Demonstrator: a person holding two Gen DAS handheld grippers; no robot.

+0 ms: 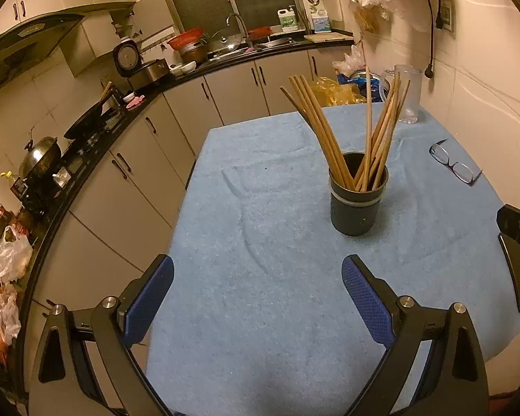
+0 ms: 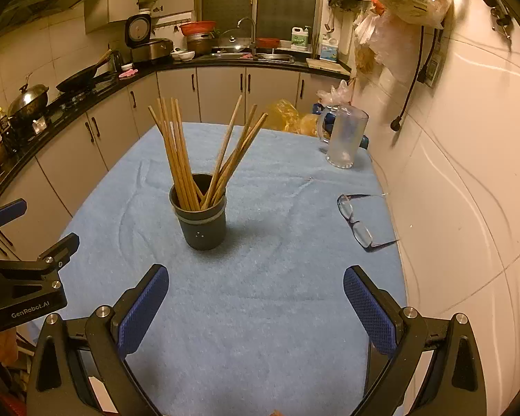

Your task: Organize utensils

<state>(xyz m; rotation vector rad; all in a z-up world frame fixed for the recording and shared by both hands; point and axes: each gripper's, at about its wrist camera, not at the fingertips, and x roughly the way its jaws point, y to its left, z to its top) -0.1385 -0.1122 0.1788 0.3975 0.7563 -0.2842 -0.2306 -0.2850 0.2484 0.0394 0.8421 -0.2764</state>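
A dark cup (image 2: 201, 223) stands upright near the middle of the blue towel (image 2: 260, 312) that covers the table, holding a bundle of wooden chopsticks (image 2: 190, 159) that fan out to both sides above its rim. The left gripper (image 1: 258, 289) hovers over the near part of the towel, jaws spread wide with nothing between them. The right gripper (image 2: 256, 298) hangs beside it in the same way, jaws wide apart and empty, short of the cup. A pair of glasses (image 2: 358, 223) lies near the towel's right edge, and a clear mug (image 2: 345, 138) stands at its far right corner.
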